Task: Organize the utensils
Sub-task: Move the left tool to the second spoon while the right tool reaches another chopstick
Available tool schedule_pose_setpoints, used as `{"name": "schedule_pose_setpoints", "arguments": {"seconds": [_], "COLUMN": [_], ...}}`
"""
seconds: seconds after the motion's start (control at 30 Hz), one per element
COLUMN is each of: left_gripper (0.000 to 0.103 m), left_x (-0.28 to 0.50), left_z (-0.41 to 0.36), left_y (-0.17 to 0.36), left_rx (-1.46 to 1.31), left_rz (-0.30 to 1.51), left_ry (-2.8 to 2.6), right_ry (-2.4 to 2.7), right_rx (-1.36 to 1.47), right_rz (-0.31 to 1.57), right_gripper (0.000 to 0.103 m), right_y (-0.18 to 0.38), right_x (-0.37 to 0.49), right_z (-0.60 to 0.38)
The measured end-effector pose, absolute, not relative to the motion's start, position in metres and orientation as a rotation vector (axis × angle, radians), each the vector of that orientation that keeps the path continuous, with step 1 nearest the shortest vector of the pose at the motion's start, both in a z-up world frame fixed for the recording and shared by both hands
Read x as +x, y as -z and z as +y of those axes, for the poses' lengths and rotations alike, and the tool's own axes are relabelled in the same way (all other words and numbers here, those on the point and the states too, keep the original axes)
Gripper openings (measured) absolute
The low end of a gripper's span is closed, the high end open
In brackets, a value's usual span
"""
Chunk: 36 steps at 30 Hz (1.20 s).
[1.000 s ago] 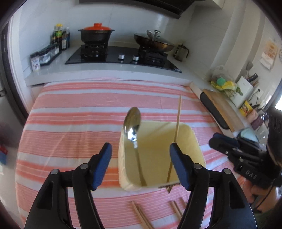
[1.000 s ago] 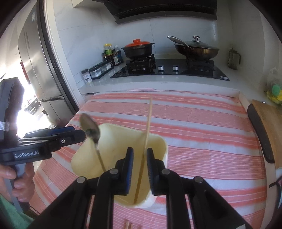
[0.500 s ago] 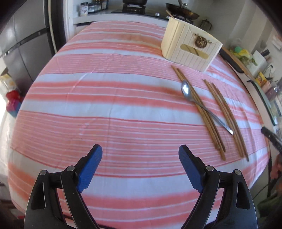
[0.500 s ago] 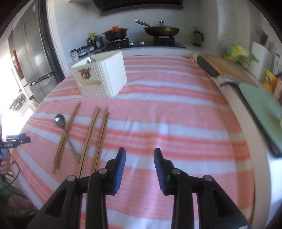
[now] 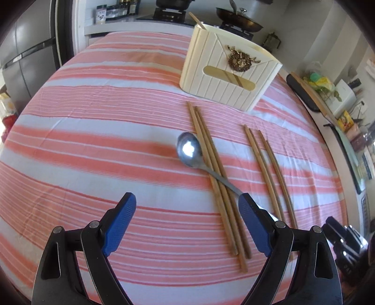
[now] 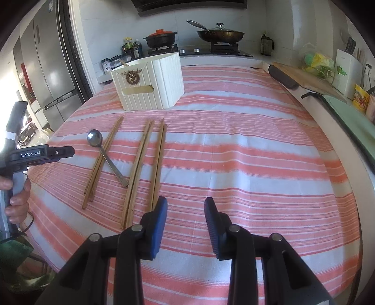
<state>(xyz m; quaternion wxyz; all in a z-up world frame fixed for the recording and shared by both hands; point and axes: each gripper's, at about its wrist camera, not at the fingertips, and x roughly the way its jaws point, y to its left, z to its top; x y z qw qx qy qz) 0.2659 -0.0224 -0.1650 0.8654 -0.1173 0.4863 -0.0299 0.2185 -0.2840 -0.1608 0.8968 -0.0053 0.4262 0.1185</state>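
Observation:
A cream utensil box (image 5: pixel 225 77) (image 6: pixel 150 93) stands at the far side of the striped cloth, with a chopstick (image 5: pixel 196 20) poking out of it. In front of it a steel spoon (image 5: pixel 189 150) (image 6: pixel 95 138) lies across a pair of wooden chopsticks (image 5: pixel 211 169) (image 6: pixel 103 159). More chopsticks (image 5: pixel 264 169) (image 6: pixel 138 169) lie to the right. My left gripper (image 5: pixel 186 201) hovers open and wide over the cloth near the spoon's handle, holding nothing. My right gripper (image 6: pixel 185 203) is open narrowly and empty, just right of the rightmost chopsticks (image 6: pixel 158 162).
A stove with a red-lidded pot (image 6: pixel 160 37) and a lidded wok (image 6: pixel 220 34) sits behind the table. A fridge (image 6: pixel 46 70) stands to the left, and a cutting board (image 6: pixel 304 77) and counter clutter to the right. A hand (image 6: pixel 16 187) holds the left gripper's handle.
Both grippers have drawn back from above the box to the near side of the table and sunk lower. The right jaws let go of a chopstick in the box; the left jaws widened.

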Motion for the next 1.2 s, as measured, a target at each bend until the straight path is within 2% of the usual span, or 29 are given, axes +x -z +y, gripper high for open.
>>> {"name": "schedule_pose_setpoints", "arguments": {"seconds": [0.27, 0.37, 0.9, 1.2], "left_gripper": [0.091, 0.097, 0.098, 0.100], "left_x": [0.288, 0.285, 0.256, 0.264], "left_z": [-0.081, -0.079, 0.003, -0.013], "left_y": [0.190, 0.195, 0.192, 0.194], "left_rx": [0.039, 0.100, -0.033, 0.025], "left_rz": [0.978, 0.964, 0.992, 0.991], "left_ry": [-0.128, -0.131, 0.023, 0.046], "right_ry": [-0.273, -0.271, -0.288, -0.315], "right_rx": [0.009, 0.012, 0.006, -0.046], "right_rz": [0.893, 0.905, 0.921, 0.919], "right_gripper": [0.034, 0.034, 0.034, 0.034], "right_y": [0.166, 0.169, 0.166, 0.161], "right_x": [0.220, 0.216, 0.209, 0.219], "right_z": [-0.276, -0.278, -0.271, -0.247]}}
